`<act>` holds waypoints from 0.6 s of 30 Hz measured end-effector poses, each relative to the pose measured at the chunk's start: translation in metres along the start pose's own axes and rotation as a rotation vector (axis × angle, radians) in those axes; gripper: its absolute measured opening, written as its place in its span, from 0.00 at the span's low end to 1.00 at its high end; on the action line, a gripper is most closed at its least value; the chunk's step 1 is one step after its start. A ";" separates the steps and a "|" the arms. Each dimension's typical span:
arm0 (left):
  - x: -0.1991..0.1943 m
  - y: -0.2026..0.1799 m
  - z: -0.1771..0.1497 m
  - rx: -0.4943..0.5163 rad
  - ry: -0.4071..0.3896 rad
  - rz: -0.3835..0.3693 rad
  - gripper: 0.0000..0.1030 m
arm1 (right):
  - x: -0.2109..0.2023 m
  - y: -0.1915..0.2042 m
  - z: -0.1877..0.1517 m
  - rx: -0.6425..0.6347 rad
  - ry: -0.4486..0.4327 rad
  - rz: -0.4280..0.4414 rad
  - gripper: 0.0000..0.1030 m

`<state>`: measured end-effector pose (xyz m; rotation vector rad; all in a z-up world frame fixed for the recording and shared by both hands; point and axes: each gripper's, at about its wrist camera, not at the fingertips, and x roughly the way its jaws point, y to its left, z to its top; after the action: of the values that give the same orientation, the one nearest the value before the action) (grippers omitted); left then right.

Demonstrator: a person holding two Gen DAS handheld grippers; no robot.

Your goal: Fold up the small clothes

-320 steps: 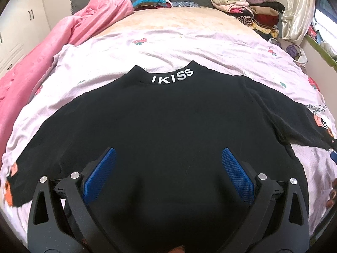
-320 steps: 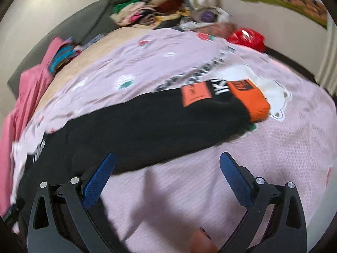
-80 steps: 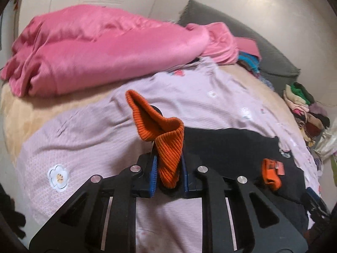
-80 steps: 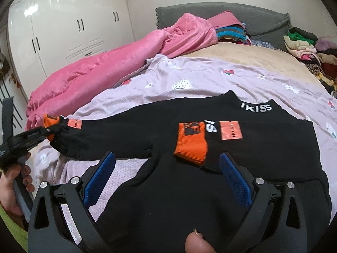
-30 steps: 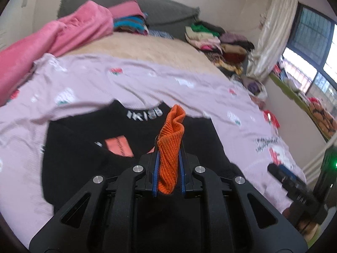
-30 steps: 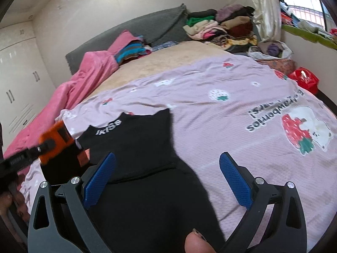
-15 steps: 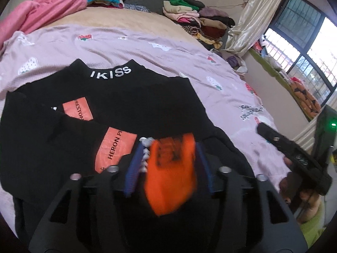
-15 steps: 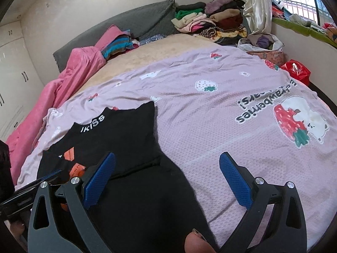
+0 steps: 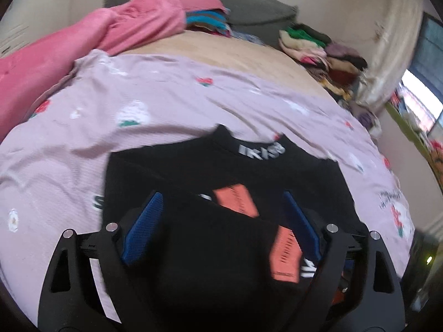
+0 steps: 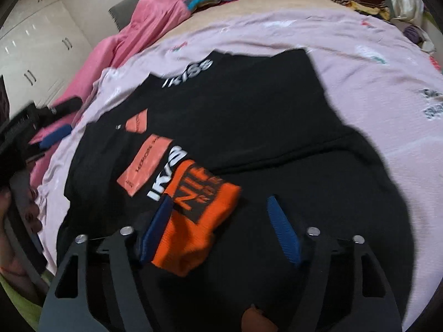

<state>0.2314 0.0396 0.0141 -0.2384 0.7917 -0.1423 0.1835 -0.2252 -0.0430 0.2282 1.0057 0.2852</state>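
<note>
The orange cuff (image 10: 199, 215) was pinched in the left gripper (image 9: 221, 227) a second ago; it has now been let go, and that gripper's blue pads (image 9: 141, 235) are spread wide with nothing between them. Both sleeves have been laid across the front of the black top (image 9: 221, 249), which lies flat on the purple sheet (image 9: 166, 88).

Closest to the top's bottom edge, the right gripper (image 10: 221, 232) is held over the cloth. It is open too, and the cuff lies between its pads, touching the left pad (image 10: 155, 232) but not squeezed. Just past the cuff, two pink patches (image 10: 144, 166) are seen on the folded sleeves. Farther up, at the collar, white letters (image 10: 188, 73) are shown.

Beyond the collar, more purple sheet is seen. At the far left of the top, a pink blanket (image 9: 83, 36) is heaped. At the far right, a pile of clothes (image 9: 318, 47) is stacked by a grey headboard (image 9: 249, 8).
</note>
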 end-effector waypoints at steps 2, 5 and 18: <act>-0.005 0.019 0.000 -0.042 -0.026 -0.002 0.87 | 0.001 0.013 0.000 -0.067 -0.025 -0.010 0.23; -0.011 0.046 0.003 -0.097 -0.056 0.019 0.87 | -0.013 0.025 0.013 -0.135 -0.091 0.018 0.11; -0.030 0.087 0.008 -0.189 -0.094 0.037 0.87 | -0.065 0.061 0.088 -0.493 -0.364 -0.114 0.10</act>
<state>0.2198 0.1315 0.0168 -0.4057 0.7163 -0.0211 0.2182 -0.1950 0.0734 -0.2201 0.5623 0.3637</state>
